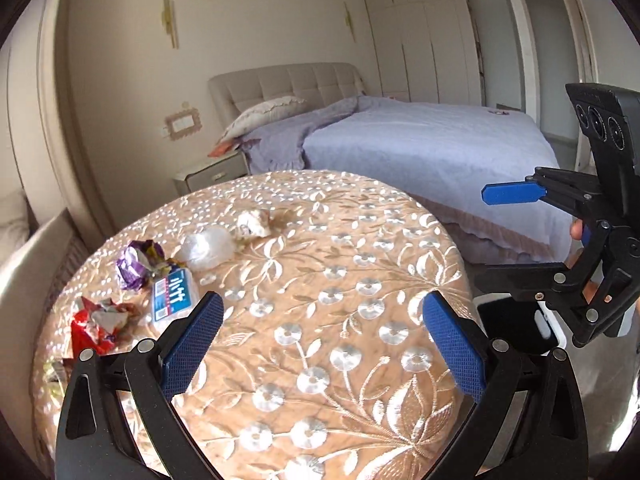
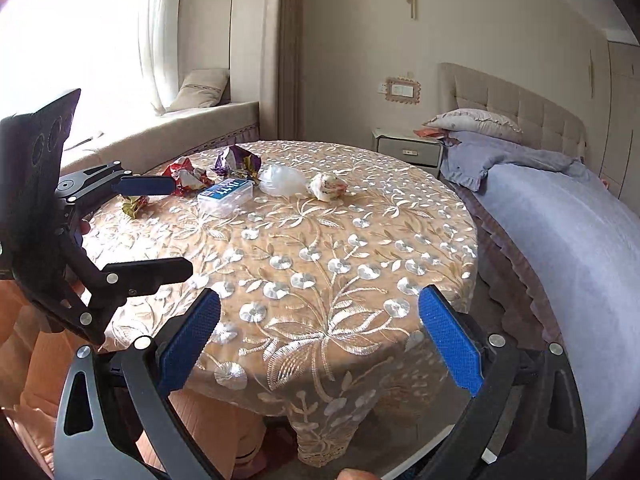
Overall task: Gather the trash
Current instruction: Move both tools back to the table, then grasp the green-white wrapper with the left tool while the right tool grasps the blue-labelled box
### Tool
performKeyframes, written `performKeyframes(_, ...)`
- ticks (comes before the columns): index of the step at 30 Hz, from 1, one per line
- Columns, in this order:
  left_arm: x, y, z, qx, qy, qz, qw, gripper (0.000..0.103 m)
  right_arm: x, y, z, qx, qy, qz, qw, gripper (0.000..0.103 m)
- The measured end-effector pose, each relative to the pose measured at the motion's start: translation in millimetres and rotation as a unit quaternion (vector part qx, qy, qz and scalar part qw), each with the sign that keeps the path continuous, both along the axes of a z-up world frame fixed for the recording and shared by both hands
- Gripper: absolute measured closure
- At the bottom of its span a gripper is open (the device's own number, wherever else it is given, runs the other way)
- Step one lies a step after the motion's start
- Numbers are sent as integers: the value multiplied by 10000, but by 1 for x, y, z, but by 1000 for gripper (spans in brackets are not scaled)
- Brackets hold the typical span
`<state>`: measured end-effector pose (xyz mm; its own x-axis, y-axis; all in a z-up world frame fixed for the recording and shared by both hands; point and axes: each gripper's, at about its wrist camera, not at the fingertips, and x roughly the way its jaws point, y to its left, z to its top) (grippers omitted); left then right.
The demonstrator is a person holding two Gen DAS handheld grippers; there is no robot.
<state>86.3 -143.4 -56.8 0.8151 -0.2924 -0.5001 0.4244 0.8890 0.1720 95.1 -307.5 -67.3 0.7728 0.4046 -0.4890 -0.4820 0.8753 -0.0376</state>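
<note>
A round table [image 2: 320, 264] under a gold embroidered cloth stands beside the bed [image 2: 560, 232], and all the trash sits along its far edge, toward the window seat [image 2: 192, 128].

Both claws hang over the near side of the table with nothing in them. The left gripper [image 1: 324, 344] has its blue pads spread wide, bare cloth showing between them. The right gripper [image 2: 320, 344] is just as wide, out past the table's near rim.

Seen from the right wrist, the litter runs in a loose row across the far side of the table. A crumpled red wrapper [image 2: 186, 178] lies nearest the window seat, with a smaller gold-and-red scrap [image 2: 134, 204] just in front of it. Next along is a crumpled purple wrapper [image 2: 238, 162], and just in front of that a clear plastic box with a blue label [image 2: 226, 196]. Toward the bed sits a wad of clear plastic [image 2: 282, 182], then a balled-up paper wrapper [image 2: 328, 186] close beside it.

A nightstand [image 2: 408, 150] stands behind the table, against the head of the bed.
</note>
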Motion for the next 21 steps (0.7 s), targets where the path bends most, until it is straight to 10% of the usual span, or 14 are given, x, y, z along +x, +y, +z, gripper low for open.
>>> performKeyframes(21, 28, 182, 3, -42, 85, 2336, 9723, 5, 93, 176, 6, 33, 369, 635, 9973, 4)
